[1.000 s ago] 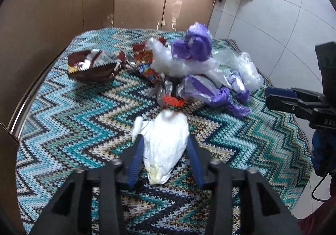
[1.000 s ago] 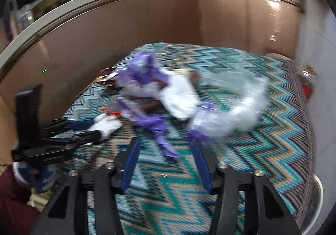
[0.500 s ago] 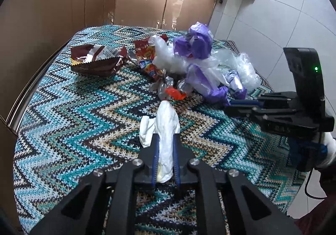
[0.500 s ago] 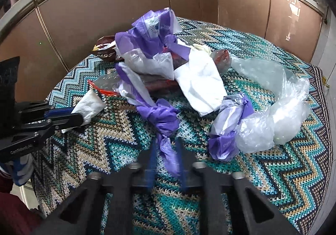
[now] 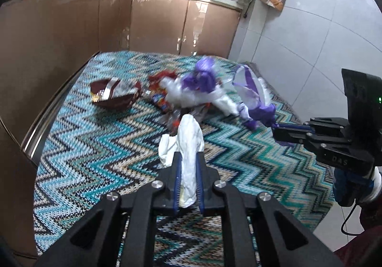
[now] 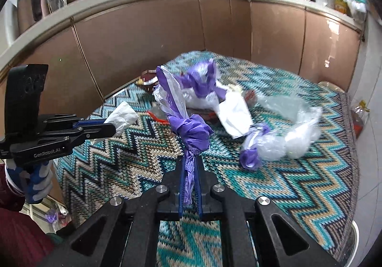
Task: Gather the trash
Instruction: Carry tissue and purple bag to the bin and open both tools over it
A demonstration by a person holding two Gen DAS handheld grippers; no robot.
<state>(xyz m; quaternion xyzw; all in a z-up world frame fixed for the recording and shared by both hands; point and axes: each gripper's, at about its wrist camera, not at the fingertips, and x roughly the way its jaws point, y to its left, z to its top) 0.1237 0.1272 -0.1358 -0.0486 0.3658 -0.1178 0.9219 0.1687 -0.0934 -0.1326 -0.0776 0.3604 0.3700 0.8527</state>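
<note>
The left gripper (image 5: 188, 177) is clamping the tissue (image 5: 189, 138); the right gripper (image 6: 190, 180) is pinching the purple bag (image 6: 191, 131), its length running forward from the jaws toward the pile.

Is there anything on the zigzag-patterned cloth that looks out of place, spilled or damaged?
Only the expected mess: crumpled purple and clear plastic bags, a torn brown foil snack wrapper and a red wrapper lie scattered on the zigzag-patterned cloth. Nothing looks spilled or broken. The left gripper holds a white crumpled tissue, the right gripper a knotted purple bag.
</note>
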